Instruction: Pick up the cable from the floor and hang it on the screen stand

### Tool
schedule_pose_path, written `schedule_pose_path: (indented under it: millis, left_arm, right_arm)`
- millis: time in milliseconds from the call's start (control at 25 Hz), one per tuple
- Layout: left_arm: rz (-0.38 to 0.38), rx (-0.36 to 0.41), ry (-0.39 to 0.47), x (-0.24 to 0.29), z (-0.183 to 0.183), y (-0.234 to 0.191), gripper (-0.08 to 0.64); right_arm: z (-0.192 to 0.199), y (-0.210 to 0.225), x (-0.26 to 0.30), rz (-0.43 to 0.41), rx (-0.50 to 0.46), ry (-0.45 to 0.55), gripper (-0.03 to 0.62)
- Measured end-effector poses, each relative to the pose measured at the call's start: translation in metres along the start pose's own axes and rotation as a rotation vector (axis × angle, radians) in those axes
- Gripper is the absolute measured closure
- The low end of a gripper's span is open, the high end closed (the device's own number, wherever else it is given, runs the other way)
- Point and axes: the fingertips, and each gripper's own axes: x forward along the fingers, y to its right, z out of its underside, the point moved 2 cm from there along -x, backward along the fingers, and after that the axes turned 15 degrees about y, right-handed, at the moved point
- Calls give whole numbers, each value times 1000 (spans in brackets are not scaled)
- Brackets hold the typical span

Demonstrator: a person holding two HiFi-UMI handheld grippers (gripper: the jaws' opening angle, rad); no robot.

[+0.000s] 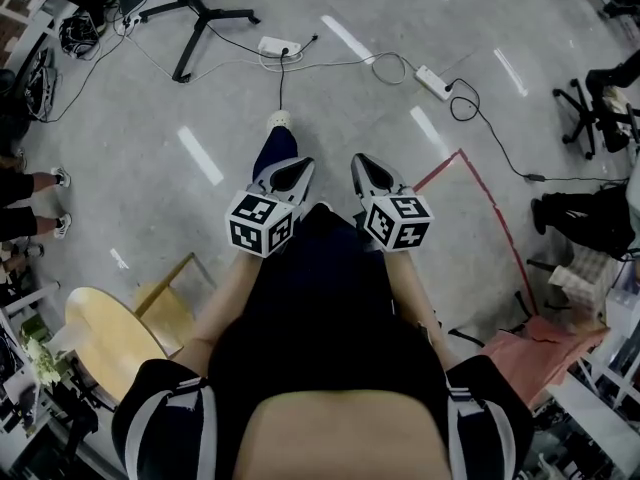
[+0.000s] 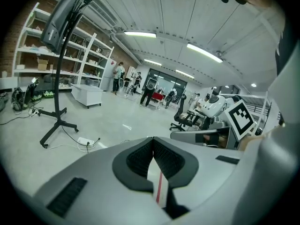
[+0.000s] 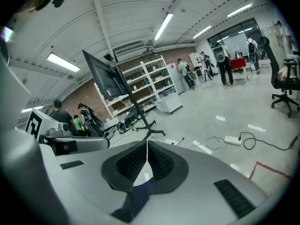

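A person holds the left hand-held gripper [image 1: 290, 175] and the right hand-held gripper [image 1: 372, 173] side by side, each with jaws pressed together on nothing. The cable [image 1: 340, 63] lies on the grey floor [image 1: 150, 128] at twelve o'clock, well apart from both. The screen stand [image 1: 197, 13] is at eleven o'clock.

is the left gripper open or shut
Shut. The left gripper has its two dark pads meeting at the tips in the left gripper view, with nothing held between them.
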Motion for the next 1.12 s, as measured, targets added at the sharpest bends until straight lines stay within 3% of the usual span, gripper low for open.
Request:
schedule_pose_path:
  millis: [480,800,1120]
  left_arm:
    - [23,2,-10,53,-15,-18,552]
    - [14,-13,-8,95,-40,-67,552]
    - [5,-43,-11,143,-79,-134,552]
  right_arm:
    - [-13,25,39,-9,37,-25,566]
    - [-32,40,102,-6,51,-42,568]
    - [-79,51,195,-16,45,-39,566]
